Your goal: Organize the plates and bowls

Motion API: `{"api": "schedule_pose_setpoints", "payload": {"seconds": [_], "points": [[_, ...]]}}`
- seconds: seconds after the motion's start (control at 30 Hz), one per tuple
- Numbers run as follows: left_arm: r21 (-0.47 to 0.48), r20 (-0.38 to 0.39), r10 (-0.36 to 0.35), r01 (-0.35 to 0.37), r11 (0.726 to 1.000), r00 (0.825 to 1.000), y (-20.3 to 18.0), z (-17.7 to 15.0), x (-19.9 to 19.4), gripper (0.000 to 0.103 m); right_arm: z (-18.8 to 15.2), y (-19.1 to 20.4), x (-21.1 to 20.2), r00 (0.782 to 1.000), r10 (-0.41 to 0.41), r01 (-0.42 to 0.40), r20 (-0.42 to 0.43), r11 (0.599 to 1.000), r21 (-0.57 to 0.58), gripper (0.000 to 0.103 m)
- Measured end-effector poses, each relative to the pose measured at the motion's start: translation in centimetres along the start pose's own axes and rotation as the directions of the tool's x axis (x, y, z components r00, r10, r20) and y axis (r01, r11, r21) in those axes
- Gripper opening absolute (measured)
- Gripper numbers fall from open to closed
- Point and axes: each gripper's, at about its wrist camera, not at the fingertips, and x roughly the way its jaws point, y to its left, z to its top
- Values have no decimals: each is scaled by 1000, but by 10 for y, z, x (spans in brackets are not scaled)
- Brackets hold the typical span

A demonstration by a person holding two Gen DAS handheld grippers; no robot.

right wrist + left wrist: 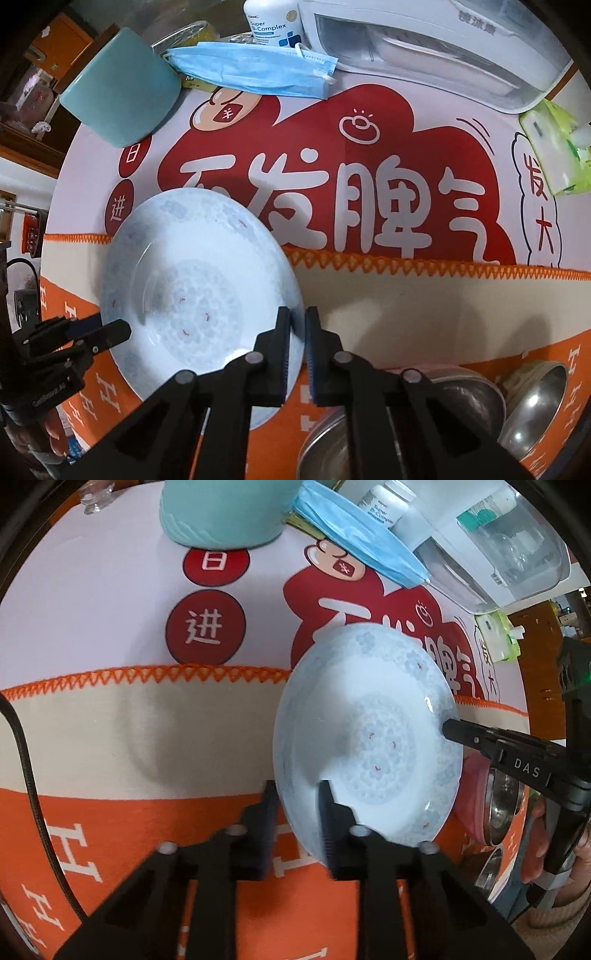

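One plate (365,734), pale blue with a faint floral print, lies on the orange and cream cloth (147,720) over the bench, its far edge reaching the red poster.

My two tools both grip it. Left tool (295,797): narrow, rim pinched between the pads at the plate's left near edge. Right tool (297,325): narrow too, clamped on the right rim.

Steel bowls (461,398): at least three, near right, partly hidden behind my right tool.

Far side: one teal cup (118,88), one blue face mask (251,70), one pill bottle (271,22), one white appliance (436,48), one green tissue pack (554,147).
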Motion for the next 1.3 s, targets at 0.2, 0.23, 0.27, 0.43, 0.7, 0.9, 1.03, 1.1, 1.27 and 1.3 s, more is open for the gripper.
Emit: {"api": "schedule_pose_setpoints", "payload": {"seconds": [0.2, 0.23, 0.27, 0.43, 0.7, 0.9, 1.03, 1.1, 1.27, 1.3], "points": [[-30, -11, -16, 16, 999, 1000, 5, 1, 7, 12, 1, -1, 1, 1000, 5, -5, -16, 1000, -5, 8], [-41, -13, -17, 16, 999, 1000, 6, 1, 8, 12, 2, -1, 2, 1000, 5, -5, -19, 1000, -3, 8], [-51, -12, -26, 26, 998, 1000, 8, 1, 9, 12, 4, 0, 2, 1000, 3, -3, -21, 1000, -5, 8], [-51, 3, -11, 11, 999, 1000, 4, 0, 10, 10, 6, 10, 2, 999, -34, 34, -3, 998, -44, 8], [-87, 8, 16, -15, 996, 1000, 12, -10, -1, 9, -9, 19, -4, 1000, -2, 3, 10, 999, -41, 7], [-87, 17, 27, -25, 996, 999, 19, -28, -21, 9, -23, 33, -9, 1000, 27, -26, 9, 999, -41, 7], [-88, 20, 36, -34, 996, 999, 27, -47, -35, 9, -37, 43, -14, 998, 57, -56, 2, 997, -45, 6], [-101, 14, 30, -28, 994, 999, 34, -59, -41, 8, -47, 48, -15, 997, 79, -79, -2, 996, -43, 6], [-130, -5, 33, -33, 991, 999, 50, -95, -54, 8, -83, 66, -13, 993, 115, -117, -31, 992, -54, 6], [-140, -10, 36, -37, 989, 999, 53, -103, -57, 8, -90, 70, -12, 992, 120, -122, -39, 991, -52, 6]]}}
